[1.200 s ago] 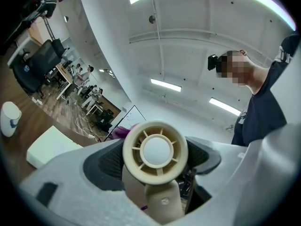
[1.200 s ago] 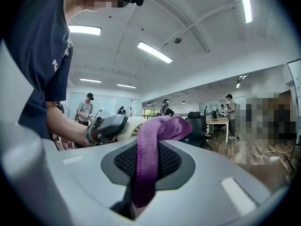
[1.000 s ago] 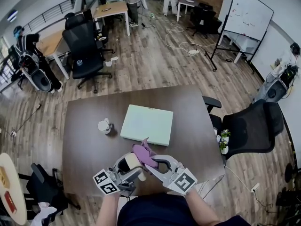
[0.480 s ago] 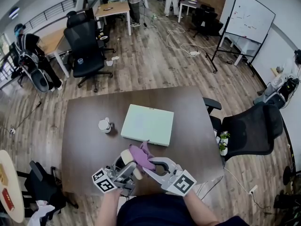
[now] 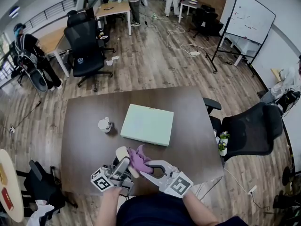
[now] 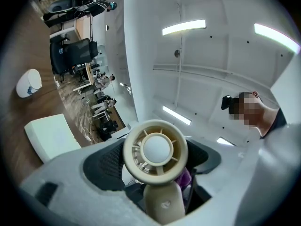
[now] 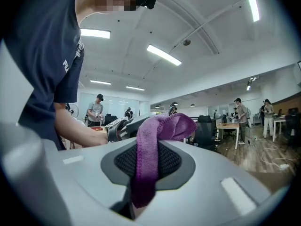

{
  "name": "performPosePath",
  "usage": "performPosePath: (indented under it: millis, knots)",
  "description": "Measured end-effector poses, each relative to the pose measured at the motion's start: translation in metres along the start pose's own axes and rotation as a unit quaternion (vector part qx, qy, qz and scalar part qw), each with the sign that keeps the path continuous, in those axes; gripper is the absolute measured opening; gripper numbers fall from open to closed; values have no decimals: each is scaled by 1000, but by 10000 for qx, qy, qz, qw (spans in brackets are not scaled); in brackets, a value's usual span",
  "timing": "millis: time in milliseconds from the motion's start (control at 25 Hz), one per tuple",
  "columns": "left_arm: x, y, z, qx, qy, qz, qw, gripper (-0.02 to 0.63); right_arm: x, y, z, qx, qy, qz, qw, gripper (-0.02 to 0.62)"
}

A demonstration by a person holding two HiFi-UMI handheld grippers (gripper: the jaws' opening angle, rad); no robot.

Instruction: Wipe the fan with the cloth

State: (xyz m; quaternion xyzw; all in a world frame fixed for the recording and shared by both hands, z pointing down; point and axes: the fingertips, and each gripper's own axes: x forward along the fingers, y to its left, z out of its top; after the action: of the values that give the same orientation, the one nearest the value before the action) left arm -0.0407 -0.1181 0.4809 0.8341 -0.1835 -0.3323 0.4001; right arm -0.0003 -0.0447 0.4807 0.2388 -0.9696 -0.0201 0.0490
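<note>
Left fingers (image 6: 106, 161) grip the fan (image 6: 156, 149); right fingers (image 7: 176, 161) pinch the cloth (image 7: 155, 135) against it. Wiping seems midway.

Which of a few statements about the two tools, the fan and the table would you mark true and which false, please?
1. The left tool grips the cream fan by its handle. True.
2. The right tool is empty. False: it is shut on the purple cloth.
3. A pale flat box lies on the brown table. True.
4. The small white object sits on top of the box. False: it stands on the table beside the box, apart from it.
</note>
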Motion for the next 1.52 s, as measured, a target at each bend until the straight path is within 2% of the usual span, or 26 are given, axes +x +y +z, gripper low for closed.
performPosePath:
  millis: [240, 480, 840, 1120, 1320, 1520]
  knots:
    - [-3, 3, 13, -12, -301, 129, 9995, 380, -1, 5, -7, 31, 180, 160, 9997, 80]
    - [-8, 8, 23, 30, -426, 219, 9988, 380, 1, 15, -8, -85, 324, 361, 9988, 80]
    - [-13, 12, 27, 101, -526, 376, 9979, 380, -1, 36, -10, -121, 305, 817, 9961, 80]
    - [-16, 18, 29, 271, -411, 608, 9969, 380, -2, 51, -7, -176, 333, 1203, 9920, 80]
    - [-16, 15, 23, 279, -236, 582, 9976, 380, 4, 47, -11, -252, 451, 926, 9944, 80]
    - [-11, 6, 14, 131, -151, 351, 9992, 380, 4, 32, -10, -39, 375, 650, 9972, 80]
